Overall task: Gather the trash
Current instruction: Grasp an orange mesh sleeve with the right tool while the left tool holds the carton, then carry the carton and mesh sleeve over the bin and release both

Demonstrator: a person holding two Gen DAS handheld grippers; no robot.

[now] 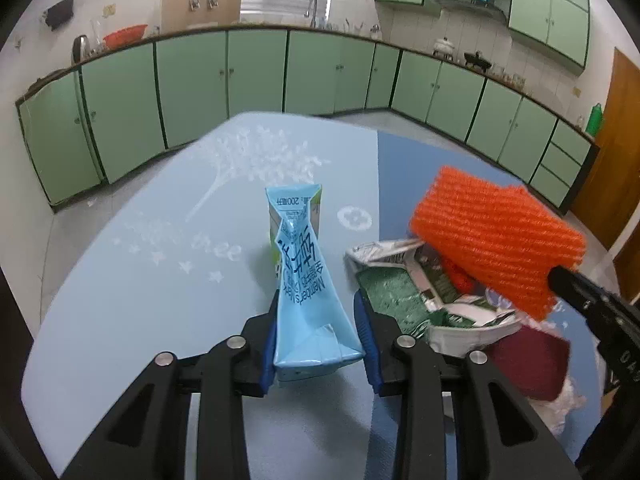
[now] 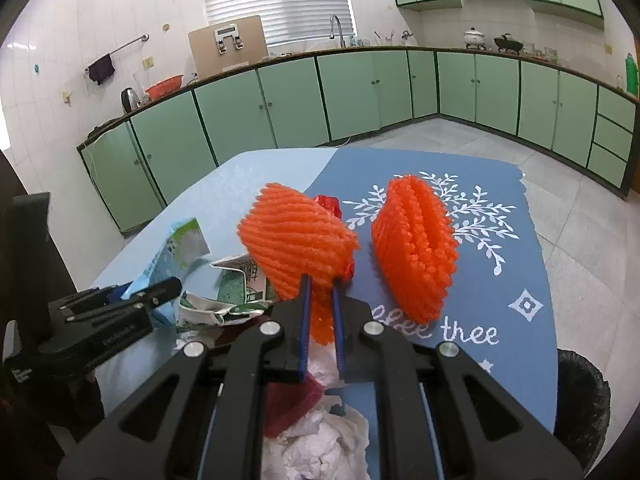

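Note:
My left gripper (image 1: pixel 318 312) is shut on a crushed light-blue drink carton (image 1: pixel 306 280) and holds it above the blue table (image 1: pixel 140 300). My right gripper (image 2: pixel 320 292) is shut on an orange foam fruit net (image 2: pixel 296 236), lifted over the trash pile; this net also shows at the right of the left wrist view (image 1: pixel 492 236). A second orange foam net (image 2: pixel 416 244) lies on the dark blue mat (image 2: pixel 500 300). A crumpled green-and-white carton (image 1: pixel 412 292) lies beside the left gripper.
A dark red piece (image 2: pixel 292 404) and crumpled white tissue (image 2: pixel 324 444) lie under my right gripper. A black-lined trash bin (image 2: pixel 584 404) stands at the table's right edge. Green kitchen cabinets (image 1: pixel 192 84) ring the room behind the table.

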